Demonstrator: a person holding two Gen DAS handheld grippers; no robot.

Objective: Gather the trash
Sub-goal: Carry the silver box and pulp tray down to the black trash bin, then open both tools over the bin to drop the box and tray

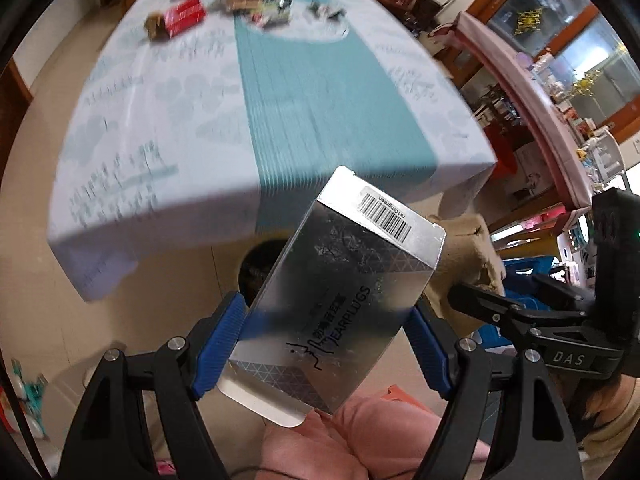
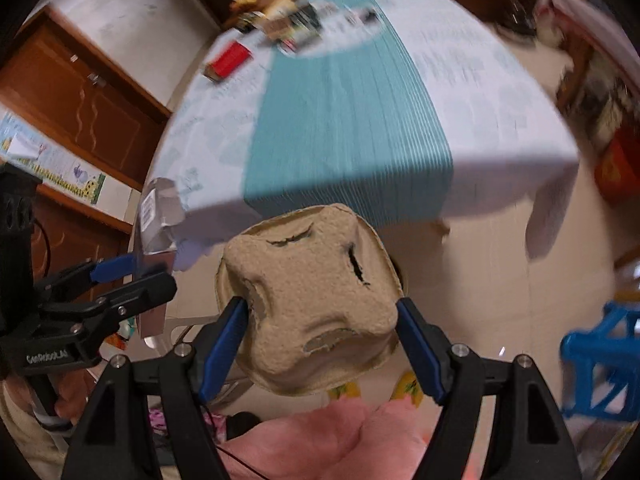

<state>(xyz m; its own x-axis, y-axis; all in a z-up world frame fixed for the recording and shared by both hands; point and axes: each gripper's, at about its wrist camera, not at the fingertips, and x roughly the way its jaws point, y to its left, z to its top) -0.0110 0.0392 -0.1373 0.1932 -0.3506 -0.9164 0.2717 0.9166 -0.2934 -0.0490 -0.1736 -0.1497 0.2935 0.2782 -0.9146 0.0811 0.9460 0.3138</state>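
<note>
my left gripper is clamped on a flat silver earplugs box, its blue pads pressing the two long edges, jaws fairly wide because the box is wide. the box sticks out toward 12 o'clock, tilted to about 1, with a barcode sticker near its far end. in the right wrist view the same box shows at 9 o'clock, still between those blue pads.

my right gripper holds a brown pulp egg-carton piece, a four-cup section with torn slits, bumps facing the camera. the pads touch its left and right sides, jaws also set wide around it. from the left wrist view that carton peeks out at 3 o'clock of the box, with the right gripper just beside it.

both pieces hang over pale floor tiles, near the front edge of a table covered in a light cloth with a teal stripe. beneath the silver box, toward 10 o'clock of my pads, a dark round opening sits on the floor; blurred, so i cannot tell what it is. at the table's far end, 11 to 12 o'clock, more clutter lies, including a red box. a blue plastic stool stands at 4 o'clock in the right view.
</note>
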